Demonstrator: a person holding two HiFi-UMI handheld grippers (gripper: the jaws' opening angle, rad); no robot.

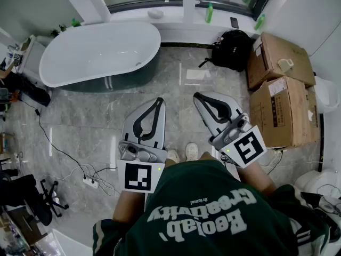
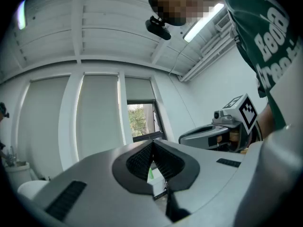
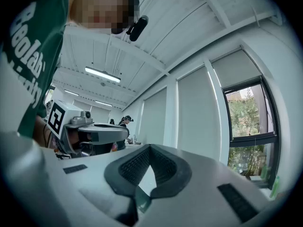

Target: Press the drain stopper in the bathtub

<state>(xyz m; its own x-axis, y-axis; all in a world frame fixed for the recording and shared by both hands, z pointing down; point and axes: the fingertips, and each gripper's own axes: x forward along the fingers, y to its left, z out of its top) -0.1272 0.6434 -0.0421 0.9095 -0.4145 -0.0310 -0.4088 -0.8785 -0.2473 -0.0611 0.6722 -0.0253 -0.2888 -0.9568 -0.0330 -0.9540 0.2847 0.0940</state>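
**The tub is far off, and I could trip**

The bathtub point(image 1: 90, 57) is big and white. It sits ahead on my left, well apart from both my tools. I think I could trip on the black cable point(image 1: 53, 145) lying across the floor point(image 1: 176, 89), or bump the tub's rim if I lean in too fast. My left hand-held gripper point(image 1: 158, 101) and right hand-held gripper point(image 1: 198, 96) are both closed on nothing. The drain stopper should be inside the tub, but it is too small for me to pick out from here.

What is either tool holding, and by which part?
Nothing. The left tool and right tool both have jaws shut tip to tip, empty, away from the bathtub.
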